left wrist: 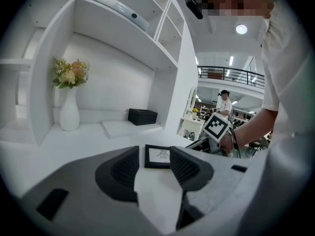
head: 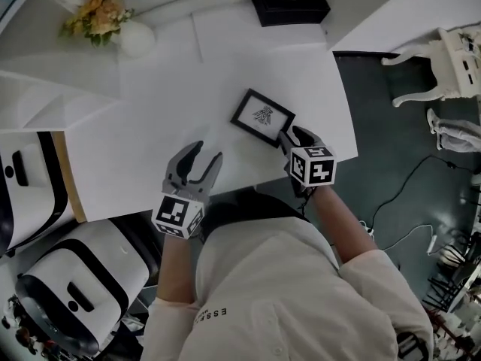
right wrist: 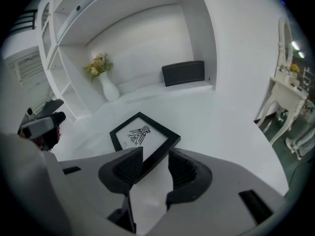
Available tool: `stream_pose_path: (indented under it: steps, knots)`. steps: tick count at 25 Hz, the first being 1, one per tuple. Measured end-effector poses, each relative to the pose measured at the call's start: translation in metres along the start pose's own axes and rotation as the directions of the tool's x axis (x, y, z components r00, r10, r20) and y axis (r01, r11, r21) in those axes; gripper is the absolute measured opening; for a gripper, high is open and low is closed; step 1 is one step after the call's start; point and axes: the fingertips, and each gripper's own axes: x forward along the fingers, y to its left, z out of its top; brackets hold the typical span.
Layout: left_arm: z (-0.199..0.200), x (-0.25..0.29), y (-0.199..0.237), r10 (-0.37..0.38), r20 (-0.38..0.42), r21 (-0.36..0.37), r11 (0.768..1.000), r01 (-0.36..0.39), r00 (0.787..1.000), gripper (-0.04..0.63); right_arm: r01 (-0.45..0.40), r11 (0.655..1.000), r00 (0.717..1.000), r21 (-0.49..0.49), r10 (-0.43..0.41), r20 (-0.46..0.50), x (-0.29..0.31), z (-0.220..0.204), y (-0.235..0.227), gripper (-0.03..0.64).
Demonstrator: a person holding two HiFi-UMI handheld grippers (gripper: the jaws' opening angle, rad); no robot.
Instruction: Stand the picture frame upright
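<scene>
Two open hand-held grippers by a picture frame that lies flat

The right hand-held gripper [right wrist: 155, 156] has its jaws apart, and the near corner of the picture frame [right wrist: 142, 136] sits in the gap between them; the pads do not squeeze it. The left hand-held gripper [head: 207, 155] also has its jaws apart and holds nothing. The frame is a bit ahead of it and off to its right. The frame is black, shows a small dark drawing, and lies face up on the white surface [head: 180, 104]. Far past both grippers, at the back of the surface, sit a black box [head: 290, 2] and a white vase of flowers [head: 135, 36], well apart from each other.
</scene>
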Motion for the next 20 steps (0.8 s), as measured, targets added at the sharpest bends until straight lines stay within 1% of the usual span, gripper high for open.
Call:
stream_pose_path:
  steps: [2, 4, 8, 12, 17, 20]
  knots:
    - [-0.006, 0.004, 0.000, 0.001, -0.016, -0.007, 1.000, -0.001, 1.000, 0.178, -0.015, 0.999, 1.000, 0.041, 0.016, -0.014, 0.007, -0.001, -0.001, 0.161]
    - [-0.009, 0.007, 0.000, 0.000, -0.030, -0.009, 1.000, -0.001, 1.000, 0.178, -0.012, 0.997, 0.999, 0.072, 0.015, -0.032, 0.012, -0.003, -0.003, 0.161]
    - [-0.009, 0.009, 0.001, 0.000, -0.042, -0.015, 1.000, -0.001, 0.999, 0.178, 0.007, 0.995, 0.997, 0.096, 0.000, -0.071, 0.020, -0.005, -0.007, 0.161]
    - [-0.011, 0.007, 0.004, 0.000, -0.048, -0.015, 1.000, 0.000, 0.999, 0.178, 0.022, 0.998, 0.995, 0.055, -0.016, -0.101, 0.023, -0.003, -0.005, 0.161]
    - [-0.020, -0.006, 0.006, 0.006, -0.053, -0.041, 0.999, -0.009, 0.999, 0.178, 0.059, 0.998, 0.989, -0.011, -0.060, -0.134, 0.024, -0.002, -0.001, 0.161]
    - [-0.026, -0.017, 0.008, 0.015, -0.058, -0.061, 0.998, -0.018, 0.998, 0.178, 0.057, 0.998, 0.988, -0.028, -0.061, -0.141, 0.025, -0.003, 0.007, 0.161]
